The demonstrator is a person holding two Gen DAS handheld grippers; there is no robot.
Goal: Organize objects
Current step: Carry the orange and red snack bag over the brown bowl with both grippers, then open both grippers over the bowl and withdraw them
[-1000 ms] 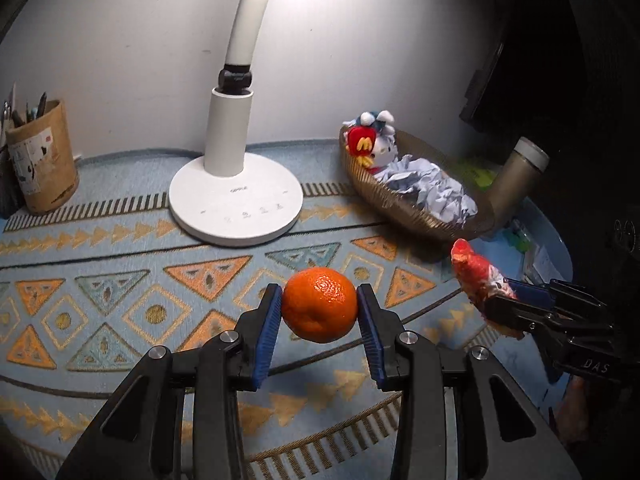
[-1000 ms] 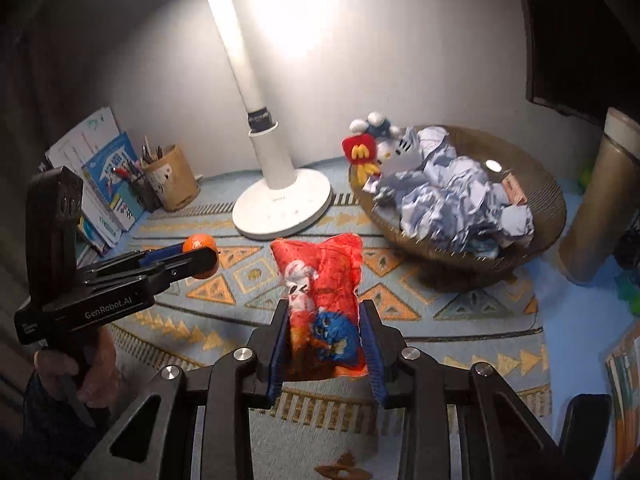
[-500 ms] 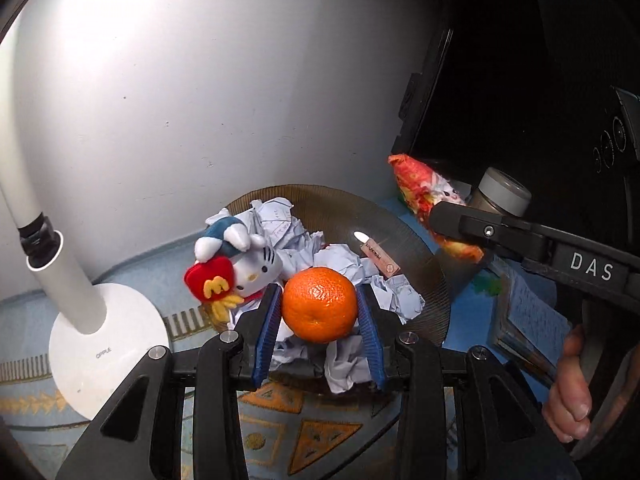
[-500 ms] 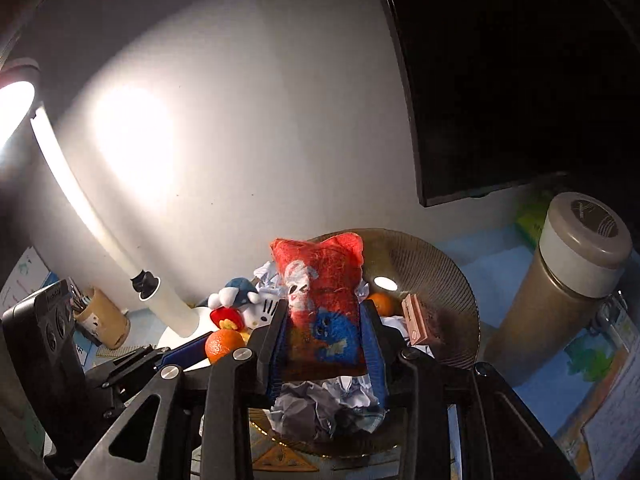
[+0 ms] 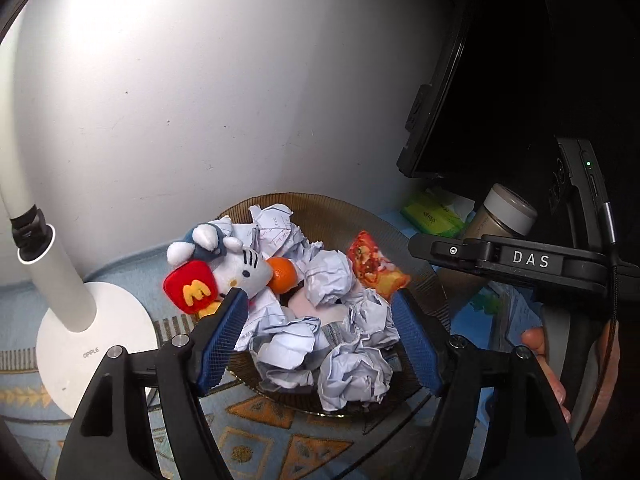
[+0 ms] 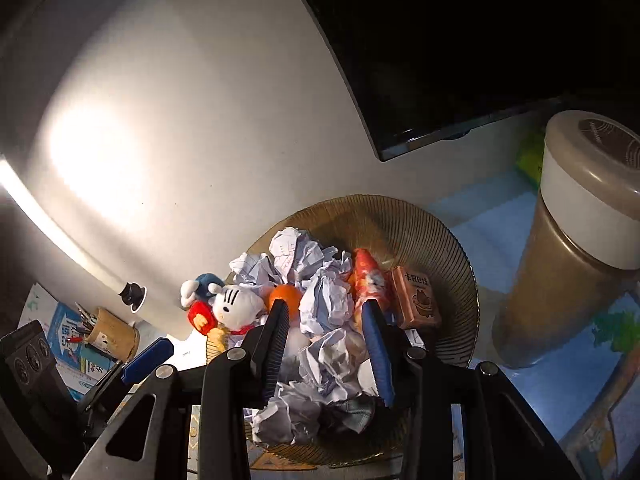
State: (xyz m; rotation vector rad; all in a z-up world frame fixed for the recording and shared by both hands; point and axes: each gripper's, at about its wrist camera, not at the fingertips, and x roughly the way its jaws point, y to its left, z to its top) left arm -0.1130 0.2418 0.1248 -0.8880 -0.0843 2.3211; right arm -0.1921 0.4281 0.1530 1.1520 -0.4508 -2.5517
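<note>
A brown ribbed bowl [image 5: 424, 248] [image 6: 448, 240] holds several crumpled paper balls [image 5: 328, 276] [image 6: 324, 304]. An orange [image 5: 283, 274] [image 6: 285, 298] lies in it beside a white plush cat [image 5: 240, 270] [image 6: 236, 306]. A red snack packet [image 5: 376, 268] [image 6: 368, 276] lies at the right side, next to a small brown box [image 6: 416, 298]. My left gripper [image 5: 320, 336] is open and empty above the bowl's near side. My right gripper [image 6: 326, 340] is open and empty above the bowl; its body also shows in the left wrist view [image 5: 520, 258].
A white lamp base [image 5: 92, 344] stands left of the bowl. A tall beige jar [image 6: 572, 240] [image 5: 504, 216] stands right of it. A dark monitor [image 6: 460, 40] hangs behind. A pen cup [image 6: 110, 332] and booklets are at far left. A patterned mat [image 5: 260, 440] covers the table.
Both grippers have opened above the bowl. The orange has left my left gripper and the red packet has left my right gripper; both now lie in the bowl.
</note>
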